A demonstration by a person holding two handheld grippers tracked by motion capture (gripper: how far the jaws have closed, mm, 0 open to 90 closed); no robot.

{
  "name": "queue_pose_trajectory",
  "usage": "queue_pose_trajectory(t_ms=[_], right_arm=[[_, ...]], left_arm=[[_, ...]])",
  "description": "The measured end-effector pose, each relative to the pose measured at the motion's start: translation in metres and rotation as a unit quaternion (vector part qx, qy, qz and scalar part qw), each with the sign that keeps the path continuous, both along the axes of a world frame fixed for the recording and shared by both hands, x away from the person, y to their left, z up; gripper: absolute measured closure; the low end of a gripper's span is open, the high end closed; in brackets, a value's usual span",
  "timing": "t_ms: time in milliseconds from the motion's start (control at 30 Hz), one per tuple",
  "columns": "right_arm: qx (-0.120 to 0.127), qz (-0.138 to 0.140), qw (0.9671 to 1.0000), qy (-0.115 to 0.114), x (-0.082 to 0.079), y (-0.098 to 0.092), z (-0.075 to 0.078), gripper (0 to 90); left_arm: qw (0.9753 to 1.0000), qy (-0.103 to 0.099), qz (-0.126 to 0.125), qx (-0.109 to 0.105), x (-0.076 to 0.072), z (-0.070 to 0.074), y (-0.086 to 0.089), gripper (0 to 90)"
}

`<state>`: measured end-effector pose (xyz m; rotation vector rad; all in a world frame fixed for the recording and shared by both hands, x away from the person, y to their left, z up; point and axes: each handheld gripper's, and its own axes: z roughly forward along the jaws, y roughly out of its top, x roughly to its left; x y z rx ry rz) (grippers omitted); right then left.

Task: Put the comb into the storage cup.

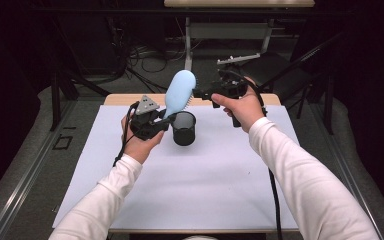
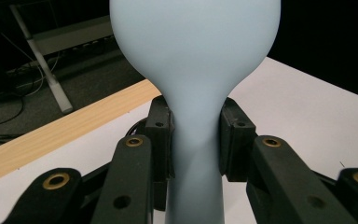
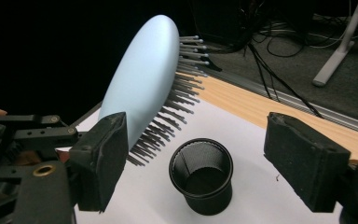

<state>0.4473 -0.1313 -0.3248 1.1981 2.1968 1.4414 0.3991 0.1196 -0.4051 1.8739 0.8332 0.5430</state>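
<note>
One hairbrush (image 1: 179, 92), one cup (image 1: 184, 128), two grippers, and one white sheet (image 1: 205, 175) over the table (image 1: 117, 99).

The hairbrush is pale blue with dark bristles. The left gripper (image 1: 161, 121) is clenched on its handle: in the left gripper view both pads press the narrow neck of the handle (image 2: 196, 140) from either side, and the broad head swells out above them. From the high view the brush is held in the air, its head tilted toward one o'clock from the left hand (image 1: 141, 142), bristles facing three o'clock, above and just at eleven o'clock of the cup.

The cup is black mesh, upright on the sheet near the table's middle toward twelve o'clock. The right gripper view looks down into it (image 3: 201, 179); nothing shows inside.

The right gripper (image 1: 204, 94) is released, jaws spread wide and grasping nothing, held in the air at three o'clock of the brush head, just beside the bristles (image 3: 177, 100).
</note>
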Motion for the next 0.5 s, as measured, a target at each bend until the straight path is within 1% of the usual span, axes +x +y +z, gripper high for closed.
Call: queue_pose_trajectory(t_ms=[167, 300, 500], right_arm=[[0.015, 0.006, 0.9999, 0.005, 0.002, 0.003, -0.001, 25.4], [0.028, 0.011, 0.9995, 0.011, 0.003, 0.005, -0.003, 27.8], [0.043, 0.010, 0.9989, 0.019, 0.004, 0.009, -0.005, 31.9]], left_arm=[[1.0000, -0.001, -0.002, 0.002, 0.000, -0.001, -0.003, 69.8], [1.0000, -0.001, -0.004, -0.001, 0.000, -0.003, -0.007, 69.8], [0.9999, -0.002, -0.012, -0.003, 0.000, -0.005, -0.014, 69.8]])
